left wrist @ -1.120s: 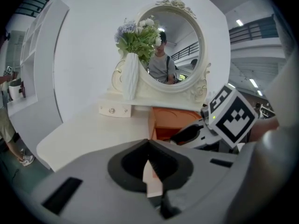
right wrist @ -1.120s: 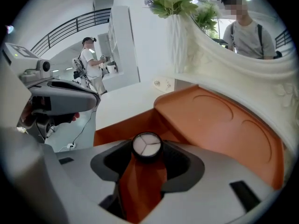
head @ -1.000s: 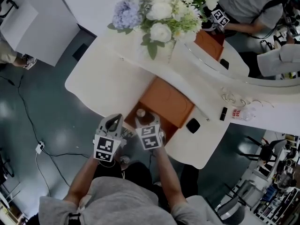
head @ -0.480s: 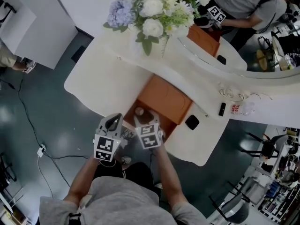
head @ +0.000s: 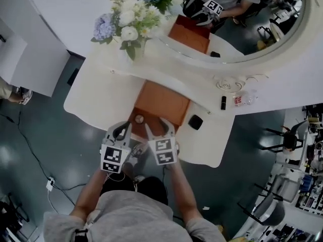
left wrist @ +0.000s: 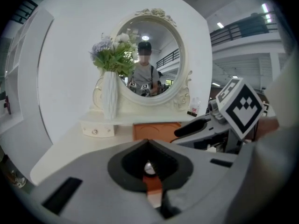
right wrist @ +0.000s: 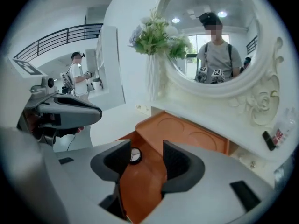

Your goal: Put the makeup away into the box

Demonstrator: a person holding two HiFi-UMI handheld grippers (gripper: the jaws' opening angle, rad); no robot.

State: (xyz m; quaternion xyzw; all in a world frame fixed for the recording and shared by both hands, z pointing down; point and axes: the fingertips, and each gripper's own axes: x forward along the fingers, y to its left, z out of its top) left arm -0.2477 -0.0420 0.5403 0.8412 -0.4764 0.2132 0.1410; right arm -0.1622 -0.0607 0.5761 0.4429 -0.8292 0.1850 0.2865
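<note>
While the right gripper [right wrist: 146,149] gapes, the makeup [right wrist: 136,156] lies beyond its jaws.

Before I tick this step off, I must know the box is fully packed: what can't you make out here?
Box inside: head view, near end hidden behind the right gripper; right gripper view, its jaws cover part.
Round item in the box: too small to identify.
Small bottle: head view, label too small to read.
</note>
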